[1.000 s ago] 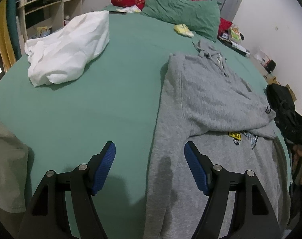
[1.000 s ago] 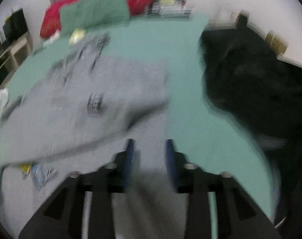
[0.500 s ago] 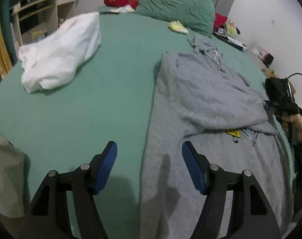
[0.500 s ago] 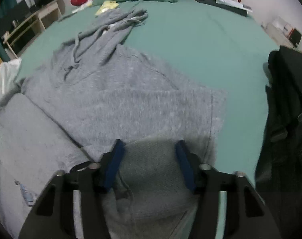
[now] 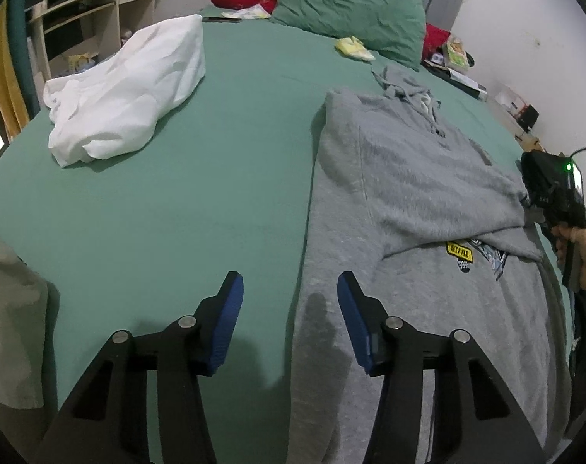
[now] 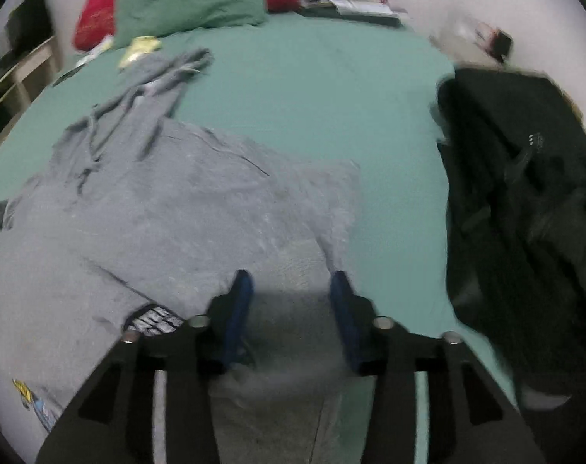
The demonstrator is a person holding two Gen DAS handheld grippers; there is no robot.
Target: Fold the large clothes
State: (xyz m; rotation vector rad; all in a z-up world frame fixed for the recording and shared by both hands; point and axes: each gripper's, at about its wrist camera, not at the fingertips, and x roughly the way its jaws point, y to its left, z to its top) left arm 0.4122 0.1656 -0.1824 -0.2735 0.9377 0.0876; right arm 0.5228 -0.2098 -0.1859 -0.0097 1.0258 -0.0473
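With one sleeve folded across the grey hoodie (image 5: pixel 420 178), the left gripper (image 5: pixel 289 297) (closing, empty) and right gripper (image 6: pixel 289 290) (opening, released) next need its near hem.

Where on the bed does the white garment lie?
In the left wrist view, the white garment lies bunched on the green sheet, upper left, apart from the grey hoodie.

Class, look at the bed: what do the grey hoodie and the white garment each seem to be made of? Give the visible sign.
Grey hoodie: seems a thick knit fleece, matte and heathered, with a slightly fuzzy surface and soft, rounded folds.
White garment: seems a thinner, smooth woven cloth, perhaps cotton; it crumples into sharper creases. The fibre cannot be told.
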